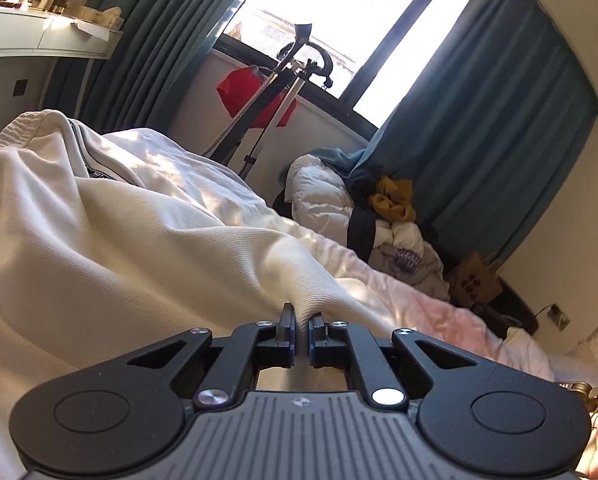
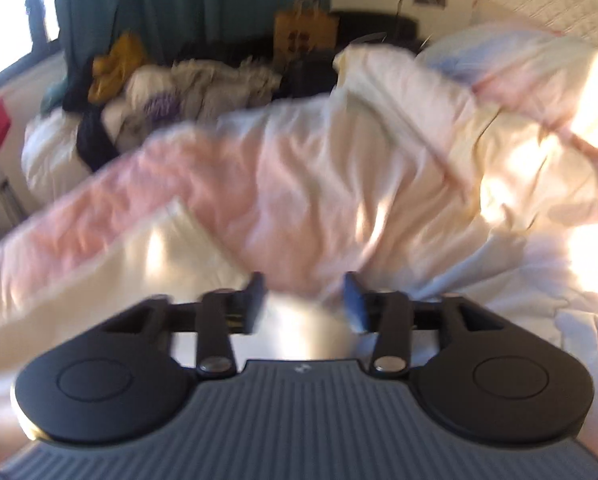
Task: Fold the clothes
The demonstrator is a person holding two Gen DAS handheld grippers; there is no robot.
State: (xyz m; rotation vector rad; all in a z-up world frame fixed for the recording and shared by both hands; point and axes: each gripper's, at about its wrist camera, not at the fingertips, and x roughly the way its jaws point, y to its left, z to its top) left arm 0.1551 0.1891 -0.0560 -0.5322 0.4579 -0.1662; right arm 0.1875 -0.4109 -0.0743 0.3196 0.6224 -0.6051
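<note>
Rumpled pink bedding (image 2: 283,200) fills mid-frame; a cream garment (image 1: 111,240) fold is pinched by the left gripper (image 1: 302,330), while the right gripper (image 2: 305,300) is spread, ungripping.

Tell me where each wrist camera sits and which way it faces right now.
Left wrist: on the left gripper, shut on the cream garment, facing the window.
Right wrist: on the open right gripper, over the pink bedding; blurred.
Shared: clothes pile, teal curtain.

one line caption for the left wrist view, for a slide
Left gripper shut on a fold of cream garment on the bed.
</note>
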